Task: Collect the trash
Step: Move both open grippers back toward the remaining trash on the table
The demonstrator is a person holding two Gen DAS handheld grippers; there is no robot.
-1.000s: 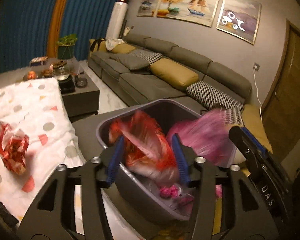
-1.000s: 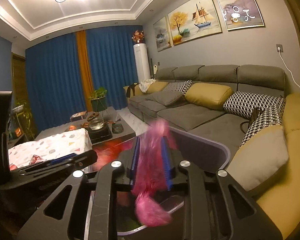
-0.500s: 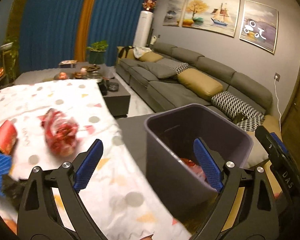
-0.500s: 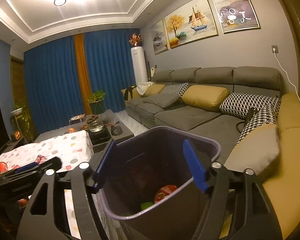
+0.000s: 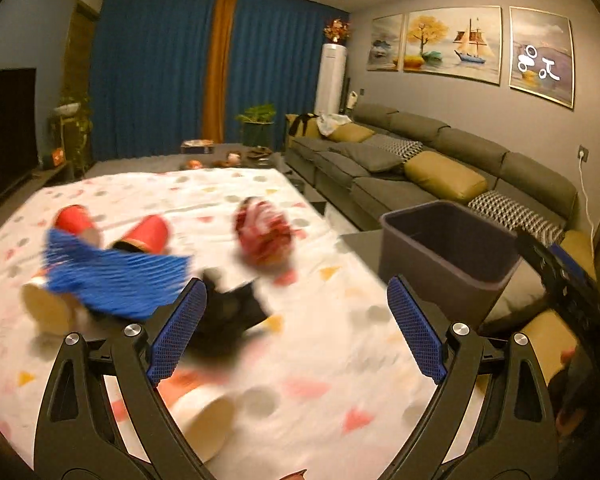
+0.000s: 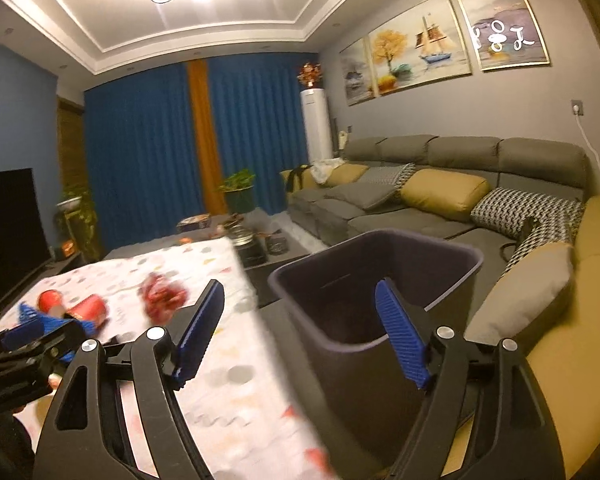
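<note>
Both grippers, left (image 5: 296, 324) and right (image 6: 300, 332), left the bin's rim (image 6: 374, 236), jaws just spread, empty.

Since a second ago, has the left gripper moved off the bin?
Yes. The left gripper has swung left, from over the bin to over the tablecloth.

— What are the right tongs (image 6: 300, 330) doing?
— Hanging empty by the dark bin (image 6: 380, 280), their jaws having just been opening.
— And the worktop (image 6: 220, 392)?
— It's carrying red cups (image 6: 90, 307) and a crumpled red wrapper (image 6: 162, 295); the left tongs (image 6: 20, 344) are hovering nearby.
</note>
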